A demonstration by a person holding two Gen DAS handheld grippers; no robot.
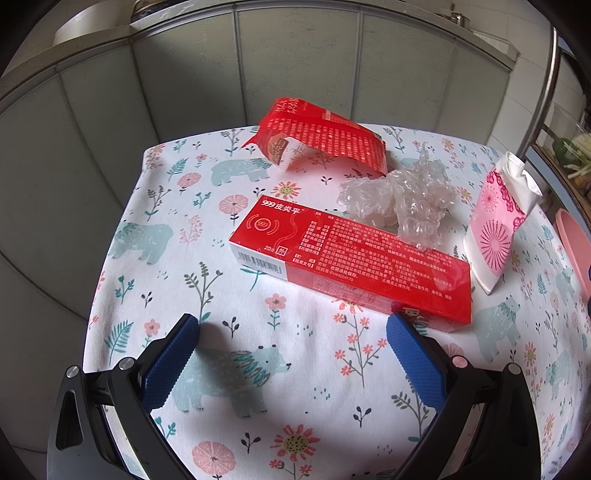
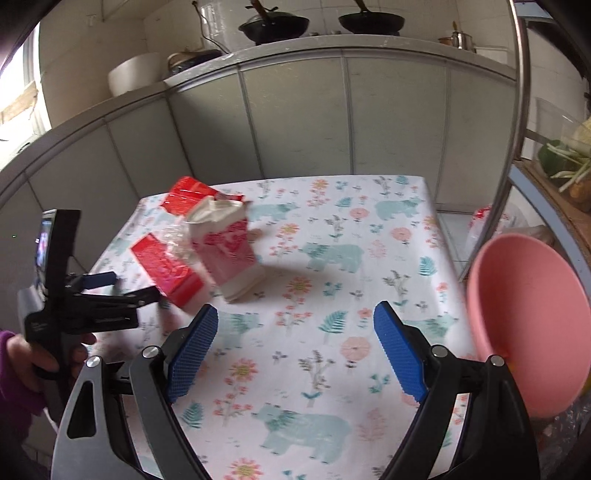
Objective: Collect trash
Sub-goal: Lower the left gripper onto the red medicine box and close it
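**Trash waits on the desk, both tools released**

Left wrist view: the left hand-held gripper (image 1: 291, 332) is spread and empty, near the red box (image 1: 351, 258); crumpled plastic (image 1: 399, 203) lies just beyond, a pink packet (image 1: 495, 221) right.

Right wrist view: the right hand-held gripper (image 2: 295, 325) gapes empty over the desk (image 2: 332, 295); a pink bowl (image 2: 528, 325) sits right.

Tabletop (image 1: 306, 332): white, bears-and-flowers print. Box (image 1: 351, 258): red. Tissue pack (image 1: 495, 221): pink floral. Basin (image 2: 528, 332): pink. Fingers (image 1: 170, 365): blue.

Grey panelled cabinets (image 2: 303, 118) stand behind the table (image 2: 332, 258); two woks (image 2: 273, 24) sit on the tiled-wall ledge; daylight enters from a window (image 2: 22, 81).
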